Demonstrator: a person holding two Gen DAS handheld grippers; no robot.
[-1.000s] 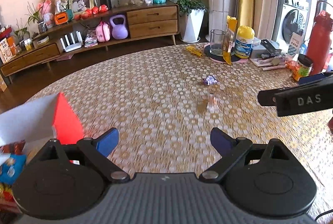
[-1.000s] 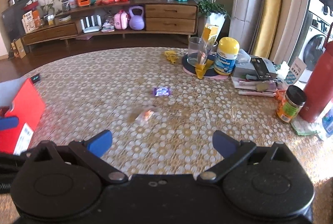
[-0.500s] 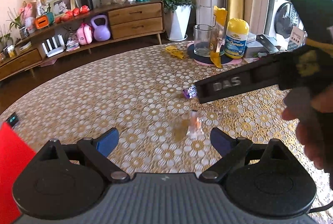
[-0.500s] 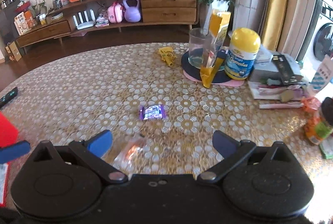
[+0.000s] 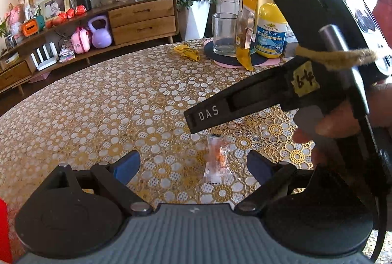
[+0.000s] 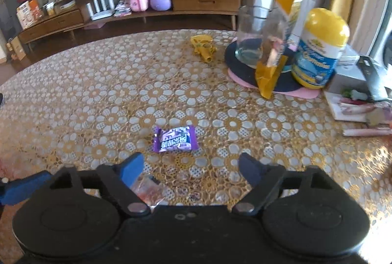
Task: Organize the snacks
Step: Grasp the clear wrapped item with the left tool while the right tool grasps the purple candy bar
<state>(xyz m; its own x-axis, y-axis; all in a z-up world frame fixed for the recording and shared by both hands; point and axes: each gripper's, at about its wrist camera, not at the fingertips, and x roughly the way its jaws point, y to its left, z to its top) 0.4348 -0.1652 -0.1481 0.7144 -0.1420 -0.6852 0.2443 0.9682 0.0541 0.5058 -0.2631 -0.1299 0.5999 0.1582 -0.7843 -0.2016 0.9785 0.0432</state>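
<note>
A clear-wrapped orange snack (image 5: 216, 158) lies on the patterned table between my left gripper's open blue fingers; the left gripper (image 5: 193, 164) is empty. The same snack shows in the right wrist view (image 6: 147, 190), partly under that gripper's left finger. A purple candy (image 6: 175, 139) lies just ahead of my right gripper (image 6: 191, 166), which is open and empty. In the left wrist view the right gripper's black body (image 5: 269, 97) crosses above the clear snack and hides the purple candy. A yellow wrapper (image 6: 203, 47) lies farther back.
A glass (image 6: 254, 43), an upright yellow pouch (image 6: 276, 43) and a gummies bottle (image 6: 318, 50) stand on a dark mat at the back right. Papers and a remote (image 6: 372, 80) lie at the right. A red box edge (image 5: 3, 227) shows at the far left.
Both grippers have moved forward over the table toward the two snacks. The right gripper has come in over the left one's view. The red box has slid out to the left edge.
</note>
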